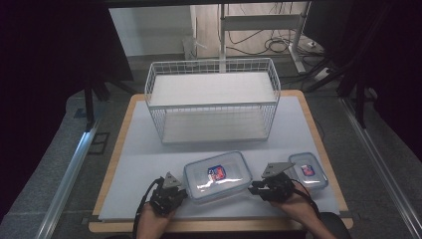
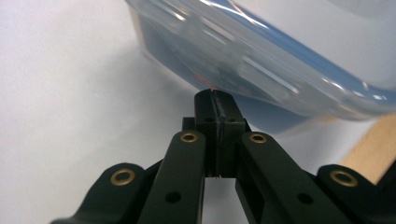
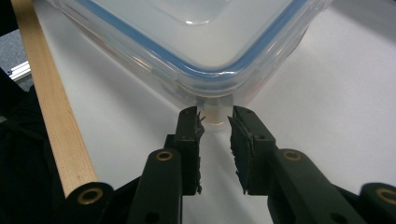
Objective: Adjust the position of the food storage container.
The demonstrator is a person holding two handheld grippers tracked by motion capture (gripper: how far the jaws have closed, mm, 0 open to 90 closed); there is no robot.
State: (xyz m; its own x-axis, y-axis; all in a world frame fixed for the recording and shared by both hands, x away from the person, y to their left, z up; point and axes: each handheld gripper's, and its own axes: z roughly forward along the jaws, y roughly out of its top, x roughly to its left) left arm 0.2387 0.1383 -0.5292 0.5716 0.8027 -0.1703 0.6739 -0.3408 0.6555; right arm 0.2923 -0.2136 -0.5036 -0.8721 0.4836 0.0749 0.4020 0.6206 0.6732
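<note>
Both tongs flank the large clip-lid container [image 1: 217,175]: left tongs [image 2: 215,100] clenched empty, right tongs [image 3: 215,122] released astride its corner tab.

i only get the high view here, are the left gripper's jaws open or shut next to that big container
Observer: Shut. In the left gripper view the left gripper has its pads pressed together, tips just under the large container, nothing between them.
Operator: and the right one
Observer: The right gripper is open, with a gap between its pads.
Operator: anything in that gap
Observer: A small clear tab under the container's rim sits at the gap's mouth; I cannot tell whether the pads touch it.
</note>
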